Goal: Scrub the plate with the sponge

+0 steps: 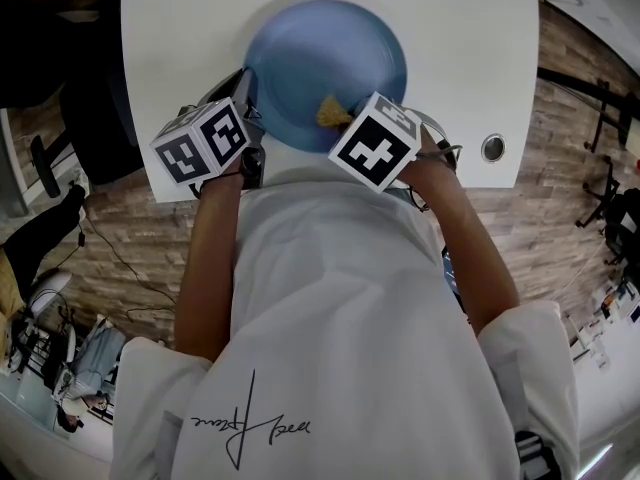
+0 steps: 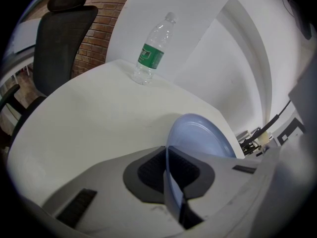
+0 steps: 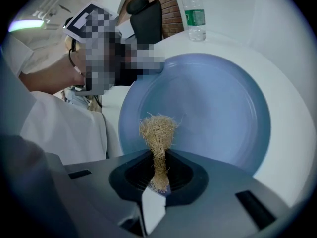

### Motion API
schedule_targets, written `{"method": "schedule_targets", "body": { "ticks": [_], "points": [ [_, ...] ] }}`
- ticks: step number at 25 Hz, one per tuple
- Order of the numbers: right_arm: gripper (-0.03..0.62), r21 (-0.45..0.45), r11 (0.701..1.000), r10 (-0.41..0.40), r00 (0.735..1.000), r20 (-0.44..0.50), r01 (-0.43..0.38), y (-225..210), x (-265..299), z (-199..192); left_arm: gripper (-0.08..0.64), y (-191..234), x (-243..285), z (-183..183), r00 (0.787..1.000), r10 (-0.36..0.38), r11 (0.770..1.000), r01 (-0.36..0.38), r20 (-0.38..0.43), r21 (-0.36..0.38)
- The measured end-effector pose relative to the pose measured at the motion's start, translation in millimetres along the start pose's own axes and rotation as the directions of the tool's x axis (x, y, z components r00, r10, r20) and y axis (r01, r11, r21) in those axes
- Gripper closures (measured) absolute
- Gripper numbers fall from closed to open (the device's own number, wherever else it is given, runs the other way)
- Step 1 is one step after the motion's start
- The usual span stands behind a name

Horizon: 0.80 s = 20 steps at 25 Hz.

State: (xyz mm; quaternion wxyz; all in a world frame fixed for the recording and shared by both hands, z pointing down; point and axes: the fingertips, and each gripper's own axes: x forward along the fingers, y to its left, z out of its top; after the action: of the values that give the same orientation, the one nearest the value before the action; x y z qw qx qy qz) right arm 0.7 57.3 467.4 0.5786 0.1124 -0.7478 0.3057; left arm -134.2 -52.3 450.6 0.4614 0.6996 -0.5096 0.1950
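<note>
While the plate (image 1: 320, 58) sits on the white table (image 1: 470, 68) in the head view, the left gripper (image 1: 246, 93) reaches its left rim. The right gripper (image 1: 342, 126) hovers over its near edge, and a tuft of straw-coloured sponge (image 1: 328, 114) pokes out past the marker cube. One hand steadies, I judge, and the other scrubs. The cubes hide what the jaws themselves are doing.

The left gripper view settles one side. Its jaws are narrow, pinched on the plate's thin rim, which runs edge-on between the pads. That grip would stop the plate sliding under the strokes. A water bottle (image 2: 151, 53) and a black chair (image 2: 59, 43) stand beyond, at the table's far side.

The right gripper view shows the other jaws clamped on the sponge's squeezed waist, with its fibrous head fanned out over the blue face — whether it touches I cannot tell. Only here does the plate's whole surface show, and no dirt is visible on it.
</note>
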Motion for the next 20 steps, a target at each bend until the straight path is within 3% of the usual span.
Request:
{"method": "schedule_targets", "body": {
  "ticks": [20],
  "points": [
    [0.551, -0.087, 0.983, 0.161, 0.987, 0.004, -0.16, 38.6, 16.0, 30.8, 0.543, 0.5, -0.4, 0.0, 1.0, 0.0, 1.0, 0.0, 0.004, -0.002]
  ]
}}
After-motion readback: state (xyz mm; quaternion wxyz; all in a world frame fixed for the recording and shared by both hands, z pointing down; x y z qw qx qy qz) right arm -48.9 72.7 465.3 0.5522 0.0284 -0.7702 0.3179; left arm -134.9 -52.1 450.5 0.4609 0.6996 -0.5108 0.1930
